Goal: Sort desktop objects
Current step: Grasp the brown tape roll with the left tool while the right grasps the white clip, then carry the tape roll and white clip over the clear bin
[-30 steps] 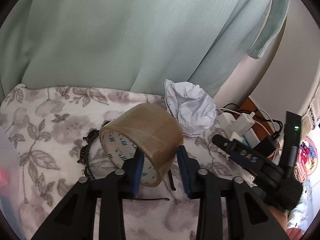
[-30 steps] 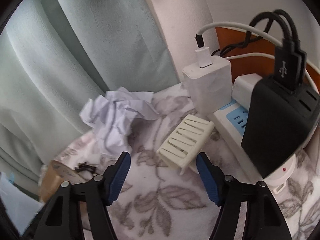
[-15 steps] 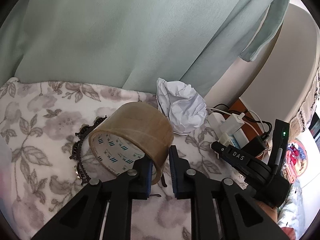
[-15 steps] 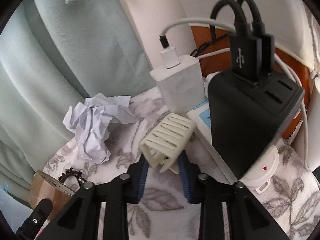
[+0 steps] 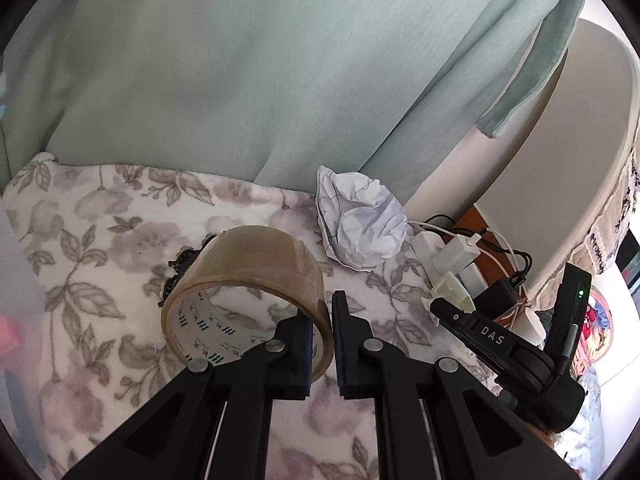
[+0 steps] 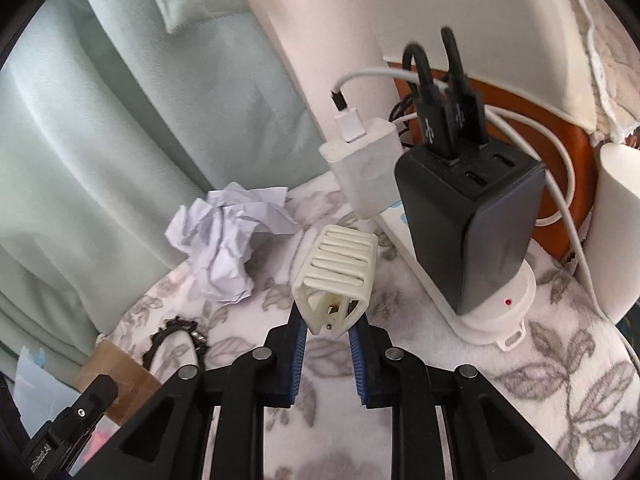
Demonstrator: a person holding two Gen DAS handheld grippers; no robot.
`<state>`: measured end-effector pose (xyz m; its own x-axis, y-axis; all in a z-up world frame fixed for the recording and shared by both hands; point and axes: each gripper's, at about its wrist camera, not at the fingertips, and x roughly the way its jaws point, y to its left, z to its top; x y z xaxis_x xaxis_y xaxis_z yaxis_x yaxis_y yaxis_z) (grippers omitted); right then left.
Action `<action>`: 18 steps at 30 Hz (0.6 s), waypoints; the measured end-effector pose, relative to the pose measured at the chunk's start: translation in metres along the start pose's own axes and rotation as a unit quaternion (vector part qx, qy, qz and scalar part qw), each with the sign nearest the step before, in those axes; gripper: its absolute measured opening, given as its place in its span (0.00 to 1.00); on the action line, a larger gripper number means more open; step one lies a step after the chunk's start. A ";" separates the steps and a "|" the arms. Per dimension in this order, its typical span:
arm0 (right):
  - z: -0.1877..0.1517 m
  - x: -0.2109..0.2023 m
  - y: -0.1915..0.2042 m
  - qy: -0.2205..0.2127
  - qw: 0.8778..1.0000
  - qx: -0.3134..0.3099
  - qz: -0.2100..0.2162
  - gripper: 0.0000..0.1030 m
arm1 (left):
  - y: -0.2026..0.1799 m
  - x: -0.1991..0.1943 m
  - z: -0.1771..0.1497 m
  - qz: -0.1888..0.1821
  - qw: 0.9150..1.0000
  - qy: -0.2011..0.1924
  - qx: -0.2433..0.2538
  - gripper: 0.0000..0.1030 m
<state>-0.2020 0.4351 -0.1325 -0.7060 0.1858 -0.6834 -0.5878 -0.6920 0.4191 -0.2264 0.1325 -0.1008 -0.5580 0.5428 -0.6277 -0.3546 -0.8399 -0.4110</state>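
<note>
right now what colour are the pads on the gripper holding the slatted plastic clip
Blue pads, clearest in the right wrist view.

Both tongs, left (image 5: pixel 322 340) and right (image 6: pixel 327 334), are black plastic with blue pads and silver screws.

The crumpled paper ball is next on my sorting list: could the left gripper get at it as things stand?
Probably not yet. The left gripper is shut on the wall of the tape roll, so it is occupied. The paper ball lies apart on the floral cloth, with open cloth between.

Brown tape roll (image 5: pixel 256 264), grey-floral cloth (image 5: pixel 100 240), perhaps cream clip (image 6: pixel 340 260).
</note>
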 end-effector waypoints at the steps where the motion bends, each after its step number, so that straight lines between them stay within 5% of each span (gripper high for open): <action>1: 0.000 -0.003 0.001 -0.001 1.000 -0.001 0.005 0.22 | -0.002 -0.004 0.000 0.001 1.000 -0.002 0.000 0.09; 18: -0.008 -0.110 0.033 -0.035 0.992 -0.059 0.106 0.22 | -0.036 -0.109 -0.013 0.002 0.998 -0.060 0.008 0.09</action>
<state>-0.1411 0.3861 -0.0484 -0.8372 0.0732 -0.5420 -0.3760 -0.7967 0.4731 -0.1434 0.1040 -0.0261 -0.6453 0.5356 -0.5448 -0.3631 -0.8424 -0.3981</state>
